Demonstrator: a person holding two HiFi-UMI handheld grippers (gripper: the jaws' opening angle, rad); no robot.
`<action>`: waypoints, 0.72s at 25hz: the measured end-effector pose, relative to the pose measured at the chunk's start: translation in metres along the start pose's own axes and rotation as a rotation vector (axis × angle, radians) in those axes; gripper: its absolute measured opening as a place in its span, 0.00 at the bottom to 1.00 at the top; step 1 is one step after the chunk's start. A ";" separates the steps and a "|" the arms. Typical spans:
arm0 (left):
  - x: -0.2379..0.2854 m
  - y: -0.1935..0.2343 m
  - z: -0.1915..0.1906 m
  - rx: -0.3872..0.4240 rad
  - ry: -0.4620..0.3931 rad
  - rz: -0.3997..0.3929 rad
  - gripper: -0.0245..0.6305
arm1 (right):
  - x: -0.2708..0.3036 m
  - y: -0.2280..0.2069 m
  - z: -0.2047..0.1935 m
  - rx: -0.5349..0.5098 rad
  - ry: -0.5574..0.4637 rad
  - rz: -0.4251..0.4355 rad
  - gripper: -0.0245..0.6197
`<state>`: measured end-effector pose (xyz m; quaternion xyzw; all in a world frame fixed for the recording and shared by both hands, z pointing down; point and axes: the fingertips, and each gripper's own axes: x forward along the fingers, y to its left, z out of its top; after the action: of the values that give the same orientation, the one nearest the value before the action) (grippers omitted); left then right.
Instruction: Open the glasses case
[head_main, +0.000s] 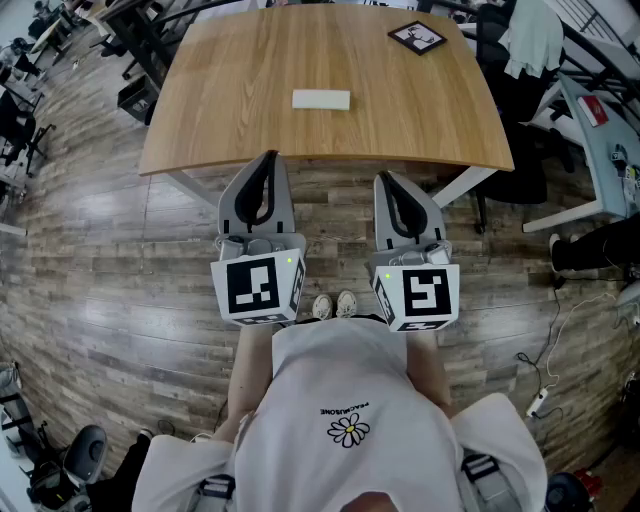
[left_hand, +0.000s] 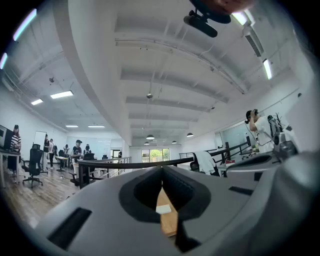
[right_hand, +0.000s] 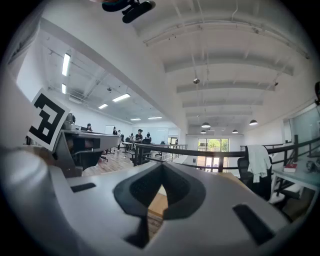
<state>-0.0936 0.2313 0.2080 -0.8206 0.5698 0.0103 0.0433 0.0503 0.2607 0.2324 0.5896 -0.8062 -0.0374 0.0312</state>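
Note:
A white glasses case (head_main: 321, 99) lies closed near the middle of the wooden table (head_main: 250, 110). My left gripper (head_main: 270, 158) and right gripper (head_main: 385, 179) hang side by side in front of the table's near edge, both shut with nothing between their jaws. They point level toward the table, well short of the case. In the left gripper view the case (left_hand: 163, 209) shows as a small white block through the gap under the closed jaws. In the right gripper view only a sliver of tabletop (right_hand: 156, 202) shows below the jaws.
A black-and-white marker card (head_main: 417, 37) lies at the table's far right corner. Chairs, desks and a draped white garment (head_main: 533, 35) stand around the table. The person's feet (head_main: 334, 305) stand on the wood floor just behind the grippers. People stand far off in the office.

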 end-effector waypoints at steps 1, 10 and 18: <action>0.000 0.000 0.000 0.000 -0.003 0.000 0.06 | 0.000 0.000 -0.002 0.003 0.002 -0.001 0.05; 0.003 -0.004 0.001 -0.012 -0.010 0.009 0.06 | -0.001 -0.007 -0.004 0.012 0.000 0.015 0.05; 0.005 -0.009 -0.006 -0.010 0.013 0.046 0.06 | -0.006 -0.021 -0.009 0.021 -0.007 0.031 0.05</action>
<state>-0.0835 0.2292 0.2141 -0.8076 0.5886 0.0088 0.0353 0.0731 0.2600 0.2392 0.5771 -0.8158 -0.0304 0.0228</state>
